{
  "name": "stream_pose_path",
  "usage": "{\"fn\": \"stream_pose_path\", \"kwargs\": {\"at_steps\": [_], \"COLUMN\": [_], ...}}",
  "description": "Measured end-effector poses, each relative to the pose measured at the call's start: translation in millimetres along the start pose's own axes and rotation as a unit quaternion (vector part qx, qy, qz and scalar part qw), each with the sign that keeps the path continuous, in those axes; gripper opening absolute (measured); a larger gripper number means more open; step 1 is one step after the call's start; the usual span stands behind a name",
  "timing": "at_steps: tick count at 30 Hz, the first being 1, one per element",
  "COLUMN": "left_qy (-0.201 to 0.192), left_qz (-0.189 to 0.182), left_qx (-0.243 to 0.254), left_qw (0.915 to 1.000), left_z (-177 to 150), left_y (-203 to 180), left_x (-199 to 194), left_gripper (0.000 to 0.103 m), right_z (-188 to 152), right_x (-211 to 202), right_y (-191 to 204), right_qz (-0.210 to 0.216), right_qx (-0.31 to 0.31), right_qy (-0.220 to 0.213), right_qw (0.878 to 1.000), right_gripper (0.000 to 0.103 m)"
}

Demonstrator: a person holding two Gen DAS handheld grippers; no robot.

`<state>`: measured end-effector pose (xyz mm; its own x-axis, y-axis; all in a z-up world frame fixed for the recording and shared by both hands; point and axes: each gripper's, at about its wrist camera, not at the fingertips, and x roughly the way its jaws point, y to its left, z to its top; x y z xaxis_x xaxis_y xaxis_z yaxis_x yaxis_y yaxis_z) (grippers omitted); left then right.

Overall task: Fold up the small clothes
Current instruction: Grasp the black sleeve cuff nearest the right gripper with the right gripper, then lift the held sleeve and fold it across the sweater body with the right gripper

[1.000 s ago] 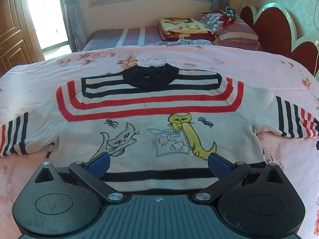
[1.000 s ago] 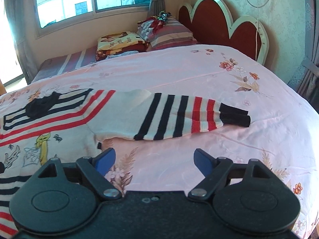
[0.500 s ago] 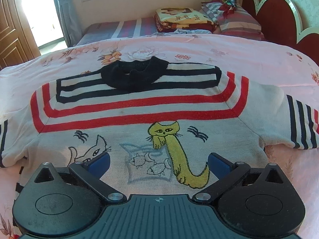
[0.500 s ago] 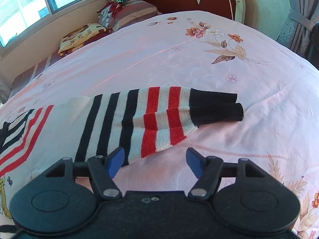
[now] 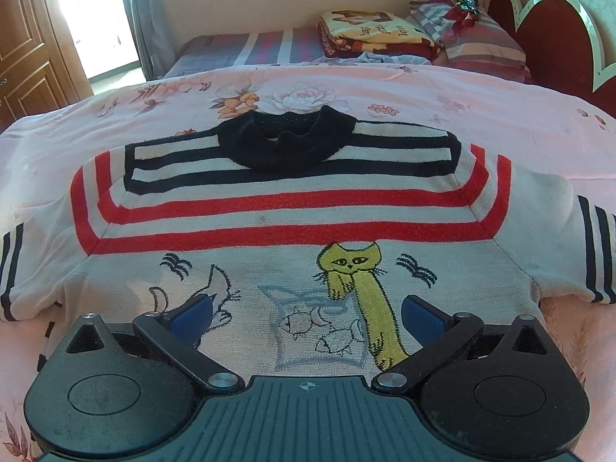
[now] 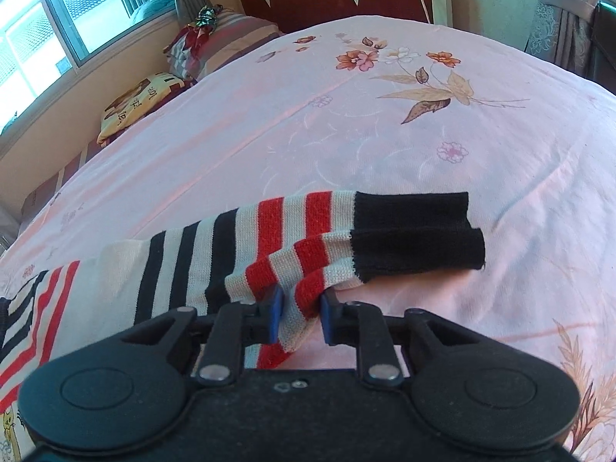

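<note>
A small white sweater (image 5: pixel 285 211) with red and black stripes, a black collar and cat pictures lies flat on the pink floral bedspread (image 5: pixel 423 92). My left gripper (image 5: pixel 306 310) hovers open over the sweater's lower front, its blue pads apart and nothing between them. In the right wrist view the sweater's striped sleeve (image 6: pixel 269 238) with a black cuff (image 6: pixel 415 231) stretches to the right. My right gripper (image 6: pixel 298 315) is closing on the sleeve's near edge, and a bunched fold of striped knit is pinched between its blue pads.
Folded blankets (image 5: pixel 377 34) and striped pillows (image 5: pixel 477 42) are stacked at the head of the bed beside a red scalloped headboard (image 5: pixel 558 50). A window (image 6: pixel 57 23) and curtains line the far wall. A wooden door (image 5: pixel 27 46) stands at the left.
My right gripper came down to the sleeve and its jaws went from wide apart to pinching the knit near the cuff. My left gripper moved closer over the sweater's front, still open.
</note>
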<state>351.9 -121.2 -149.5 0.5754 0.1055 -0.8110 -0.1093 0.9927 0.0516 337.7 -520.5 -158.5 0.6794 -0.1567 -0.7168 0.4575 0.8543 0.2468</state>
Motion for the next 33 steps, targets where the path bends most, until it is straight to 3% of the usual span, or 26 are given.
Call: {"fn": "stream_pose_path", "kwargs": {"at_steps": [6, 11, 14, 17, 20, 25, 28, 33], "left_qy": [-0.007, -0.021, -0.025, -0.021, -0.006, 0.039, 0.038, 0.022], "left_qz": [-0.003, 0.007, 0.01, -0.006, -0.033, -0.11, -0.139, -0.169], "left_qx": [-0.022, -0.073, -0.098, -0.114, -0.12, -0.157, -0.172, -0.166], "left_qw": [0.9997, 0.9971, 0.9948, 0.9932, 0.9922, 0.9807, 0.9744, 0.9713], "left_z": [4, 6, 6, 5, 5, 5, 6, 14], "left_y": [20, 63, 90, 109, 117, 121, 114, 93], "left_x": [-3, -9, -10, -4, 14, 51, 68, 89], "left_gripper": [0.103, 0.103, 0.103, 0.103, 0.103, 0.103, 0.103, 0.102], "right_z": [9, -7, -40, -81, -119, -123, -110, -98], "right_x": [-25, -43, -45, -36, -16, -27, -46, -63], "right_y": [49, 146, 210, 258, 287, 275, 248, 205], "right_qz": [0.068, 0.177, 0.234, 0.273, 0.282, 0.262, 0.237, 0.175], "right_qx": [-0.064, -0.16, -0.221, -0.266, -0.298, -0.294, -0.288, -0.285], "right_qy": [-0.051, -0.057, -0.031, 0.023, 0.093, 0.088, 0.058, 0.017], "right_qw": [0.994, 0.969, 0.946, 0.924, 0.907, 0.915, 0.926, 0.942], "right_gripper": [0.012, 0.011, 0.011, 0.011, 0.022, 0.036, 0.042, 0.046]}}
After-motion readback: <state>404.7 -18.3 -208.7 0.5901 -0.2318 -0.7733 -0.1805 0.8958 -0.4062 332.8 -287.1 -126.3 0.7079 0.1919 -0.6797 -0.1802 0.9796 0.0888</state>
